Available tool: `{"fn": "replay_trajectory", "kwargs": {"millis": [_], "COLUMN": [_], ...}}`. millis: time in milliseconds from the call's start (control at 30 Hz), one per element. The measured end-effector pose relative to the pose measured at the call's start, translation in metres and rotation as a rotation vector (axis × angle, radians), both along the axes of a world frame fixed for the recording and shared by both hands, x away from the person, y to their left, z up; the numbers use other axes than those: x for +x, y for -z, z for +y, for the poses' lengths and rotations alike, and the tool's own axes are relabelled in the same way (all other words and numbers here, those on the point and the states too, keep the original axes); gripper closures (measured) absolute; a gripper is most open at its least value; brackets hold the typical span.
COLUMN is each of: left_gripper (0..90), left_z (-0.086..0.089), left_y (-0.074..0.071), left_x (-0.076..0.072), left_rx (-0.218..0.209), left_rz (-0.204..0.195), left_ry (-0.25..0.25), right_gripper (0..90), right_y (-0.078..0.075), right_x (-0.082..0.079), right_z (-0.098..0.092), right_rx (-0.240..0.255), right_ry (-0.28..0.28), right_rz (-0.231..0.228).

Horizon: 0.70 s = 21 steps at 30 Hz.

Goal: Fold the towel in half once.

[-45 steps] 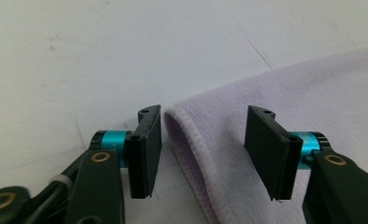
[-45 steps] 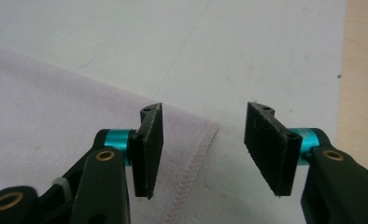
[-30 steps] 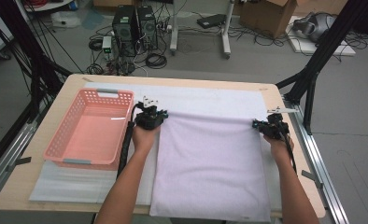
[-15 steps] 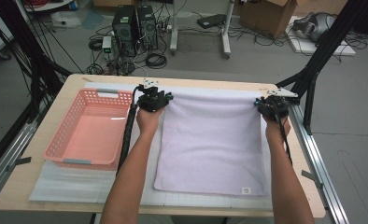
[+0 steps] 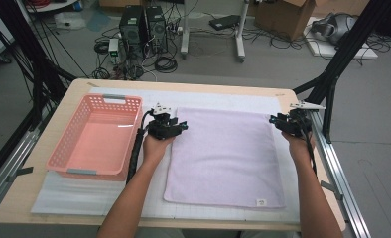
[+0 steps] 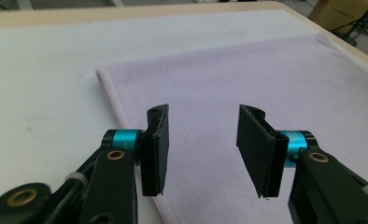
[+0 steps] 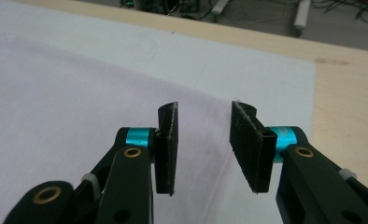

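My left gripper [image 5: 169, 127] stands about half open with nothing between its jaws; they have just been opening, and in the left gripper view [image 6: 202, 151] I see only flat cloth under the gap. My right gripper [image 5: 289, 122] is likewise part open and empty, its jaws having just been opening too; in the right gripper view [image 7: 202, 149] the cloth's edge runs right beneath the gap.

The lavender towel [image 5: 226, 156] lies spread flat on the white mat [image 5: 64, 191], my left gripper over its corner at ten o'clock and my right over the corner at two o'clock. The pink basket [image 5: 57, 156] sits at nine o'clock of the towel, just beside it.

I judge the step in hand to be letting go after spreading the towel. To do it well, I should lift both grippers straight up and clear before moving sideways, so neither pad drags the hem and rucks the far edge. If a fold comes next, I would take the corners squarely, pinching only the hem.

Against the picture from a second ago: the towel then hung over the near table edge, with both grippers clamped on its far corners nearer to me. Now it lies wholly on the table, farther toward twelve o'clock, its label showing at the near edge, and both grippers have let it go.
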<state>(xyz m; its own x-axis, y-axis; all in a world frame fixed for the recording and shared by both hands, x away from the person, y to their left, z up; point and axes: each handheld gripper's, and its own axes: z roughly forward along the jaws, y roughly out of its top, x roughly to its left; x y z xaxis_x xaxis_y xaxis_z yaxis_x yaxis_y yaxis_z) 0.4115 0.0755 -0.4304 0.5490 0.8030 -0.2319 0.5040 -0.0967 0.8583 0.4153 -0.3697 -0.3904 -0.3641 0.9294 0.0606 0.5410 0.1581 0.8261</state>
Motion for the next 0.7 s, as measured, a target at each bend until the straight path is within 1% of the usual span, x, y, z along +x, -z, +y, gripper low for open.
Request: {"fn": "replay_trajectory", "kwargs": {"millis": [33,100,133,167,200,233,267,333,367,400,433,467,533,567,633,667,700], "left_gripper": [53.8,52.4,51.5,49.2,48.6,48.9,50.1,50.4,50.4,50.4,50.2,50.3,50.3,50.3,50.2,50.2,49.9], "left_z": [0.002,0.006,0.007,0.008,0.008,0.009,0.009,0.008,0.007,0.007,0.007,0.007,0.008,0.009,0.011,0.012,0.014], "left_y": [0.003,0.006,0.005,0.004,0.003,0.003,0.003,0.005,0.007,0.008,0.009,0.009,0.009,0.01,0.013,0.016,0.019], "left_x": [-0.005,-0.013,-0.015,-0.017,-0.021,-0.027,-0.033,-0.043,-0.049,-0.054,-0.061,-0.066,-0.077,-0.083,-0.096,-0.101,-0.106], "left_rx": [-0.001,-0.015,-0.003,0.011,0.017,0.006,-0.004,0.002,0.009,0.003,0.002,-0.009,-0.003,-0.014,-0.031,-0.027,-0.021], "left_rz": [0.002,0.009,0.037,0.046,0.034,0.0,-0.022,-0.021,-0.02,-0.012,-0.018,-0.03,-0.03,-0.044,-0.042,-0.041,-0.03], "left_ry": [0.003,0.003,0.015,0.028,0.037,0.033,0.029,0.052,0.065,0.078,0.082,0.084,0.098,0.1,0.106,0.106,0.105], "right_gripper": [60.5,58.9,58.3,55.9,56.3,56.5,56.5,56.9,57.3,58.2,59.4,59.6,59.8,59.8,59.3,59.3,59.2], "right_y": [0.001,0.004,0.006,0.007,0.008,0.01,0.011,0.015,0.015,0.017,0.019,0.022,0.027,0.03,0.037,0.04,0.042], "right_x": [-0.004,-0.016,-0.023,-0.029,-0.034,-0.042,-0.049,-0.065,-0.071,-0.078,-0.087,-0.097,-0.112,-0.12,-0.135,-0.14,-0.144], "right_z": [0.0,-0.001,-0.001,-0.001,-0.001,-0.001,-0.001,-0.001,-0.002,-0.003,-0.003,-0.004,-0.004,-0.005,-0.006,-0.008,-0.01], "right_rx": [-0.003,0.006,0.001,-0.002,-0.001,0.002,-0.001,-0.013,-0.014,-0.007,0.001,0.004,0.001,0.004,0.003,-0.004,-0.01], "right_ry": [-0.013,-0.031,-0.04,-0.048,-0.057,-0.064,-0.067,-0.078,-0.08,-0.083,-0.085,-0.09,-0.096,-0.097,-0.099,-0.096,-0.093], "right_rz": [0.006,0.019,0.021,0.038,0.039,0.026,0.027,0.024,0.026,0.021,0.016,0.012,0.01,0.01,0.017,0.026,0.034]}}
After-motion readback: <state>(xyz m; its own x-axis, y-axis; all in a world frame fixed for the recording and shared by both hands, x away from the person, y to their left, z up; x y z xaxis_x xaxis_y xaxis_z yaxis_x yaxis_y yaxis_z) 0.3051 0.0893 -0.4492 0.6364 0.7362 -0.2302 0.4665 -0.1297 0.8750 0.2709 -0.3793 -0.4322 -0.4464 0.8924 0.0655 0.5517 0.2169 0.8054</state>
